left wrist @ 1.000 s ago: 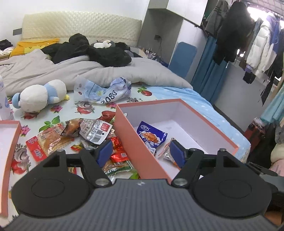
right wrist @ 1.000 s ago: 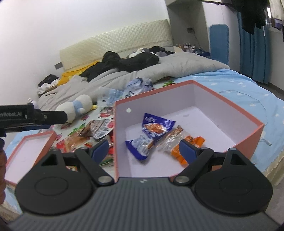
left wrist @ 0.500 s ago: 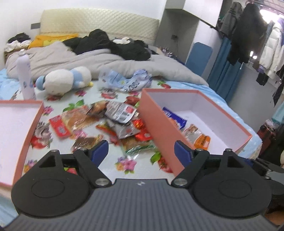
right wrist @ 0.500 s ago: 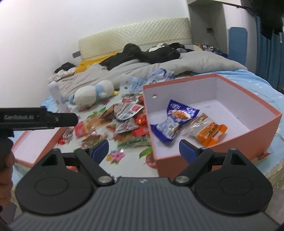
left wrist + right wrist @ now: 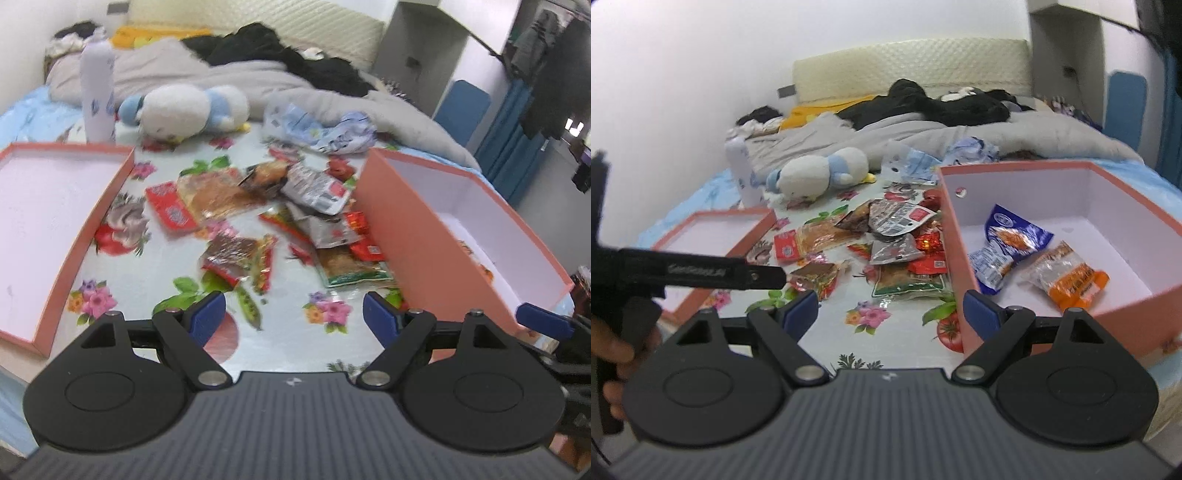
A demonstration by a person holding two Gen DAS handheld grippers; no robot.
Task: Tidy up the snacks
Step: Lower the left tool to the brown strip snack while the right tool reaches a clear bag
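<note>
On the floral bedsheet (image 5: 122,280), the pink box (image 5: 1137,295) is seen to the right with a blue packet (image 5: 1008,243) and an orange packet (image 5: 1071,280) already inside. Since a second ago both views have been swung from the box to the loose snack pile (image 5: 280,221), so another pick is judged next. The left gripper (image 5: 294,314) is held wide and empty; the right gripper (image 5: 891,310), closing slightly, grips nothing.

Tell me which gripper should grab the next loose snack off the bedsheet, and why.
Probably the left gripper: its empty, open jaws point straight at the brown snack packet just ahead. The right gripper, empty with jaws closing slightly, sits nearer the orange box, better for receiving.
</note>
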